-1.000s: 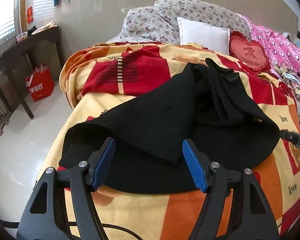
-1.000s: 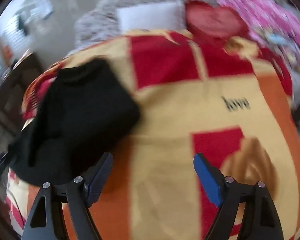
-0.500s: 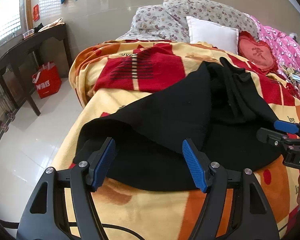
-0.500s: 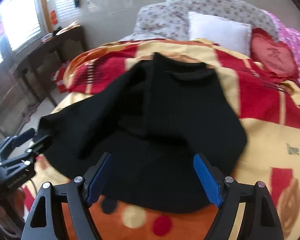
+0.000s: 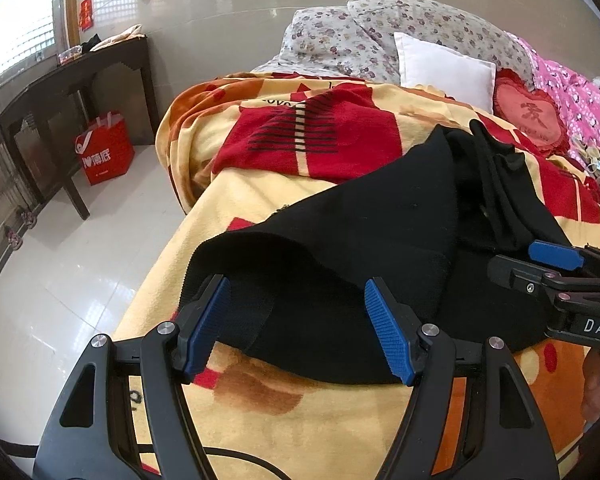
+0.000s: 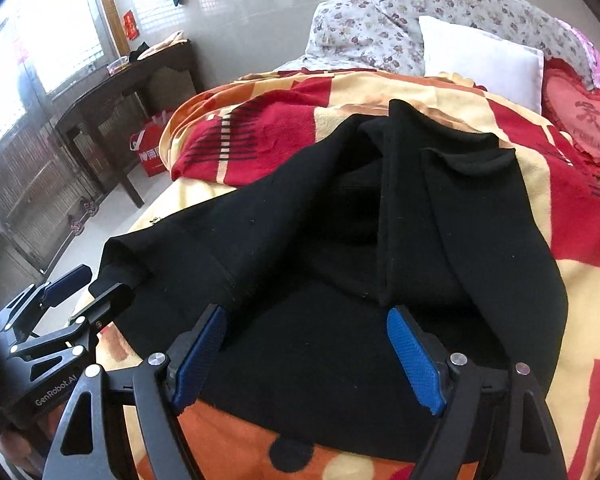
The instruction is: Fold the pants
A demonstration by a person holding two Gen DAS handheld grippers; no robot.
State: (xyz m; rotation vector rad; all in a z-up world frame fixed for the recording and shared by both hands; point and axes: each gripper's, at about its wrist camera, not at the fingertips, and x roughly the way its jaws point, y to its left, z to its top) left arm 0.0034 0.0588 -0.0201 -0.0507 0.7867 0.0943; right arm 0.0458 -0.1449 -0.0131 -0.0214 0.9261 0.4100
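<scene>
Far left in the left wrist view, a dark wooden table [image 5: 72,68] stands by the wall beside a bright window, with a red shopping bag [image 5: 105,151] on the pale tiled floor beneath it; a second ago both sat nearer the edge of this view, so the camera has shifted a little along the bed. Next comes the blanket [image 5: 228,208], yellow, red and orange, covering the bed; on it lie the black pants [image 5: 380,240], loosely heaped, one layer flopped over another in a broad fold, a bunched ridge running up towards the pillows. The left gripper [image 5: 298,322] hovers at the near edge of the pants, its blue-padded jaws spread wide with black cloth between them but not pinched; the spread matches that of a second ago. Further right, a floral pillow [image 5: 400,28], a white cushion [image 5: 444,68] and a red heart cushion [image 5: 530,116] rest at the head of the bed, with pink bedding [image 5: 580,92] beyond. At the right edge, the right gripper [image 5: 548,268] has come into view over the pants' right side; a second ago only its tip showed there. In the right wrist view, the right gripper [image 6: 306,354] now looks down on the pants [image 6: 480,220] where before it faced mostly bare blanket; its jaws stand wide apart over the cloth, gripping nothing; the left gripper [image 6: 86,286] shows at the left.
</scene>
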